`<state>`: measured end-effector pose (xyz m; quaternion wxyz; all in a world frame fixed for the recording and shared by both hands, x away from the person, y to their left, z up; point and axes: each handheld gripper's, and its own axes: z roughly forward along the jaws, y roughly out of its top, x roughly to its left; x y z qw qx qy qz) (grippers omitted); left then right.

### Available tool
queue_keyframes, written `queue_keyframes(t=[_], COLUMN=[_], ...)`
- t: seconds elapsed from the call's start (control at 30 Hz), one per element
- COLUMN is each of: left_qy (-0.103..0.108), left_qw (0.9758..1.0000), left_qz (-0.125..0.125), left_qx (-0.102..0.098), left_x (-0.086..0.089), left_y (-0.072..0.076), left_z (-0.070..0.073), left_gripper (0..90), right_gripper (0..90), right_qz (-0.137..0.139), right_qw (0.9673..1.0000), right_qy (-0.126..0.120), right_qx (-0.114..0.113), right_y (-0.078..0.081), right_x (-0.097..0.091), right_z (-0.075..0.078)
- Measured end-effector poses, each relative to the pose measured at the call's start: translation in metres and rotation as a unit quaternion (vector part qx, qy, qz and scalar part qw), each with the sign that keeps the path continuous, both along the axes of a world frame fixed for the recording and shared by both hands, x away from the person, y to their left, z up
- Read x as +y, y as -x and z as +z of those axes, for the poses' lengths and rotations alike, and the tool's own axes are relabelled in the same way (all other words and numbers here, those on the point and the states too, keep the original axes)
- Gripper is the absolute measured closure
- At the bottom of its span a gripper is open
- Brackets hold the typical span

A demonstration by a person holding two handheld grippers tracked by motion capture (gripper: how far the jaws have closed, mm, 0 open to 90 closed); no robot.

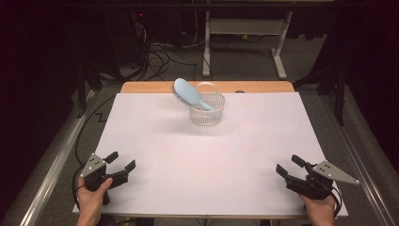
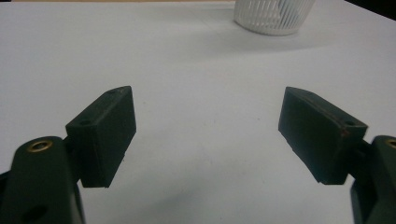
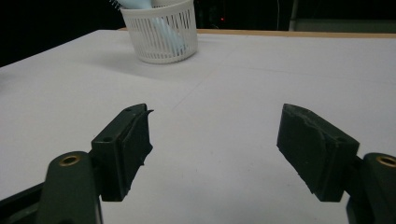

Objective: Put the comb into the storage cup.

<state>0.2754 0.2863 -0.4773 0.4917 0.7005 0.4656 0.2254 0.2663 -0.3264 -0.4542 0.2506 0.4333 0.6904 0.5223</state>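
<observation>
White bench in a dark room, brush propped in a basket at the far edge.

High view: the hairbrush (image 1: 189, 93) leans up-left out of the basket (image 1: 207, 111), well ahead of the left gripper (image 1: 119, 163) and right gripper (image 1: 288, 165), about midway between them. Left gripper view: jaws wide, empty, basket (image 2: 273, 16) ahead-right. Right gripper view: jaws wide, empty, basket (image 3: 159, 35) ahead-left.

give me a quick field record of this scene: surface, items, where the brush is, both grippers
surface: white table top
items: light blue hairbrush, white slatted basket
brush position: handle down inside the basket, head tilted out over its left rim
left gripper: open, nothing between the jaws, near front left corner
right gripper: open, empty, near front right corner
distance: both grippers well short of the basket
</observation>
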Motion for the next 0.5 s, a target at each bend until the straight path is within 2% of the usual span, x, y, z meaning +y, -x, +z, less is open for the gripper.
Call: queue_keyframes(t=[0.5], left_qy=[0.003], left_qw=[1.0000], left_qz=[-0.002], left_qx=[-0.003], left_x=[-0.0002], left_y=[-0.0005], left_z=[0.0007], left_gripper=[19.8], right_gripper=[26.1], right_qz=[0.002], right_qw=[1.0000], right_qy=[0.002], right_qx=[0.002], right_y=[0.0001], right_x=[0.0001], right_z=[-0.0002])
